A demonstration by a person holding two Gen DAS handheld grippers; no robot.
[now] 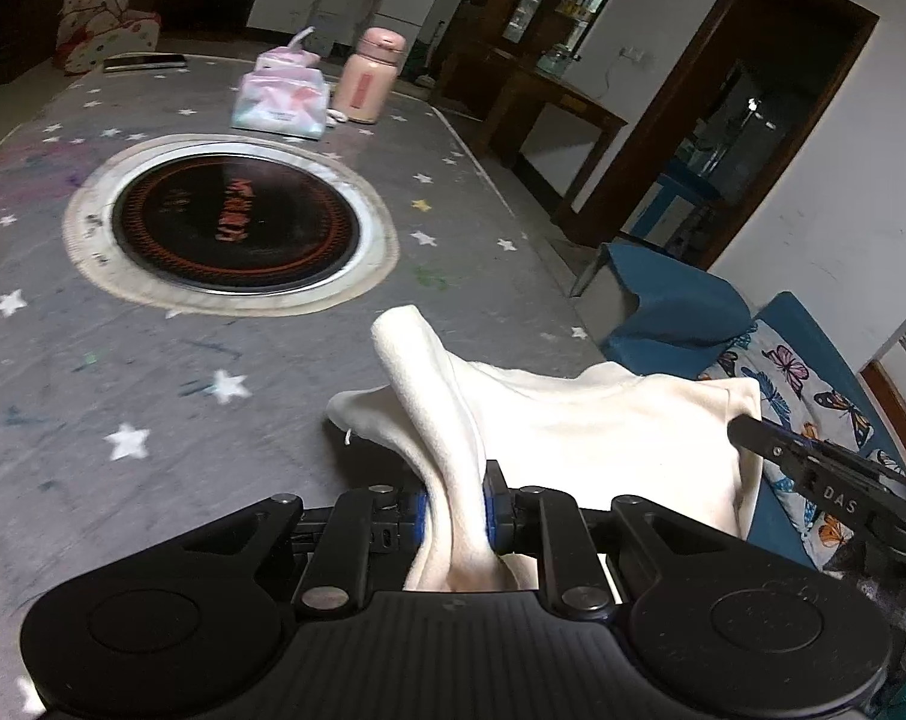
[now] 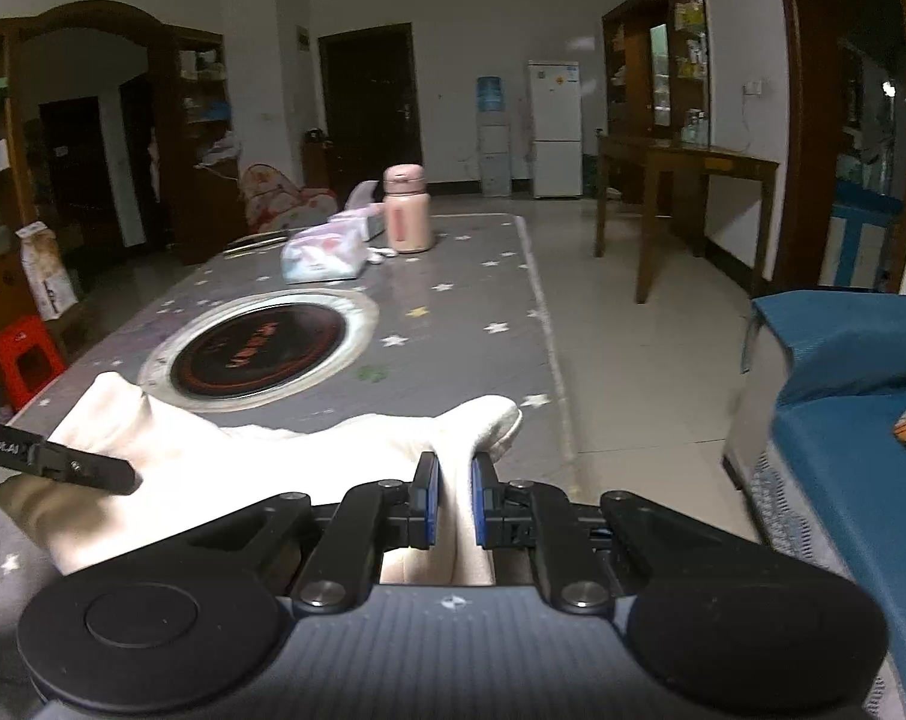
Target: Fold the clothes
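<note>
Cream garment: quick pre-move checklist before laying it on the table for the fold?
1. Left gripper clamped on the cream garment: ok.
2. Right gripper clamped on the same garment: ok.
3. Cloth spread between the two grips: not ok, it sags and bunches.
4. Landing spot on the star-print table bare: ok.
5. Round inset cooktop just beyond the cloth, whether hot: cannot tell.
6. Tissue pack and pink flask out of the way at the far end: ok.
</note>
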